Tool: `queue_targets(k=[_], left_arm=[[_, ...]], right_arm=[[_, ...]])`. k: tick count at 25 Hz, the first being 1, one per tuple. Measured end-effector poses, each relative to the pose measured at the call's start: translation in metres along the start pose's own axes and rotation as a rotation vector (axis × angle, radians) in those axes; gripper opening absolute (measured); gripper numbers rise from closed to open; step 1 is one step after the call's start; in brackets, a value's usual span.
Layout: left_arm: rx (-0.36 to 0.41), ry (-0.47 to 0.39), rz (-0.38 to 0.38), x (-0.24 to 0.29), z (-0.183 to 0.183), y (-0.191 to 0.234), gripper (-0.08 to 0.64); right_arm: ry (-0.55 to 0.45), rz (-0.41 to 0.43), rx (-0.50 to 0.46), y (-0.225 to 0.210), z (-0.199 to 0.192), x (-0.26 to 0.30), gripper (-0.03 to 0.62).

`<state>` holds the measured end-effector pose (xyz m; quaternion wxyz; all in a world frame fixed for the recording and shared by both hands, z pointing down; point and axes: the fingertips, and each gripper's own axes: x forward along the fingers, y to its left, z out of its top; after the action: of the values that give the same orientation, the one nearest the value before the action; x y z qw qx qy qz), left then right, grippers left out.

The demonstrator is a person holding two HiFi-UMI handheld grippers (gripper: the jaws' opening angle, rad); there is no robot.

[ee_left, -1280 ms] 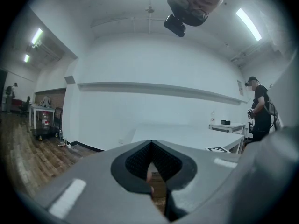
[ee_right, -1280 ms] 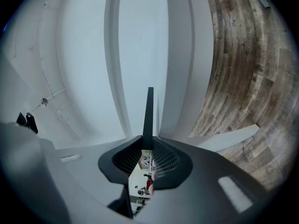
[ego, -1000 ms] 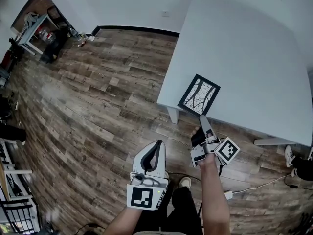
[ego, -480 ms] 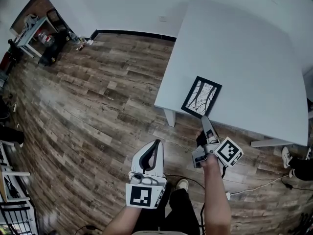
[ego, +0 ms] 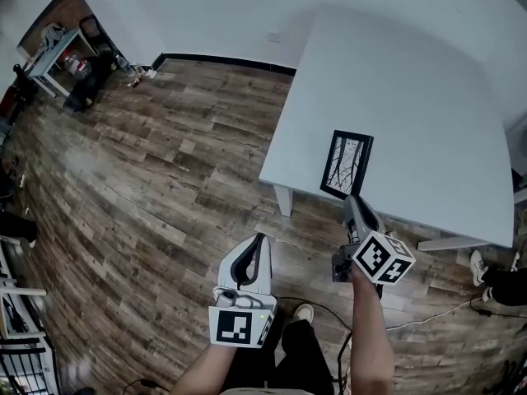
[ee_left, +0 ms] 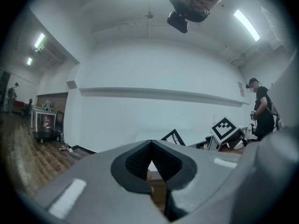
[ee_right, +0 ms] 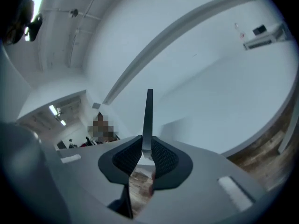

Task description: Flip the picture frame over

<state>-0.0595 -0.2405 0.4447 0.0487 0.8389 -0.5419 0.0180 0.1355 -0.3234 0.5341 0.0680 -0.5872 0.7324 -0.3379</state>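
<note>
There is one picture frame (ego: 347,164) and one worktop (ego: 428,97). There are two grippers, the left hand-held gripper (ego: 263,241) and the right hand-held gripper (ego: 352,201). Each carries one marker cube (ego: 240,327), two in all.

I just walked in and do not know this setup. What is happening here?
A person stands at the table with a gripper in each hand. The right gripper is shut on the near edge of the frame, which sits by the table's edge. The head view shows the frame's picture side, so it is not flipped yet. The left gripper is shut and empty, held over the floor, apart from the table.
</note>
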Motion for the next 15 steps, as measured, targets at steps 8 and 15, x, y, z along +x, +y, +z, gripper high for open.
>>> queue_targets(k=[8,15], left_arm=[[-0.006,0.002,0.000,-0.005,-0.002,0.002,0.000],[-0.010,0.010,0.000,-0.004,-0.005,0.003,0.000]], right_arm=[[0.021,-0.133,-0.351,0.006,0.013,-0.004,0.092],[0.038,-0.256,-0.657,0.006,0.023,0.000,0.091]])
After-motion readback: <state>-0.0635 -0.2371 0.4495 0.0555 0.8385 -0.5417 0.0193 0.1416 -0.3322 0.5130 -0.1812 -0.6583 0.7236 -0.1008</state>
